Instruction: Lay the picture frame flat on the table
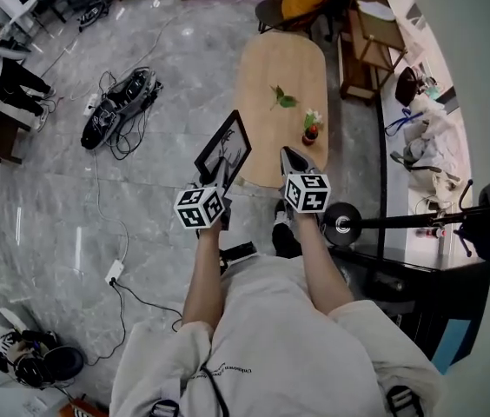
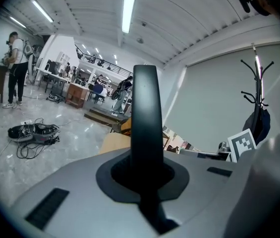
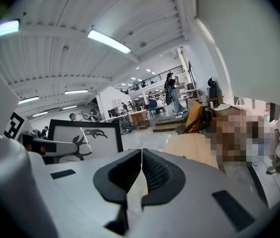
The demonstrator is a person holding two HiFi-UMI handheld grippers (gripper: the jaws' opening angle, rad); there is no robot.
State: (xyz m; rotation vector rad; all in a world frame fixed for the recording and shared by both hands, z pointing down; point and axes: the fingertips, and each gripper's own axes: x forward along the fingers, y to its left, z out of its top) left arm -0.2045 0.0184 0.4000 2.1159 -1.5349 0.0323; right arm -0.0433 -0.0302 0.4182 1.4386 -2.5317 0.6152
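The left gripper (image 2: 143, 175) pinches the stiff, light, probably glass-fronted picture frame (image 1: 225, 153) by its rim, a sound hold; the right gripper (image 3: 141, 175) is closed, empty.

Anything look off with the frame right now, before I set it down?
Only its pose: the picture frame is tilted up in the air, pinched by one edge in the left claw, and seems to hang past the table's near left edge. Nothing looks spilled or broken.
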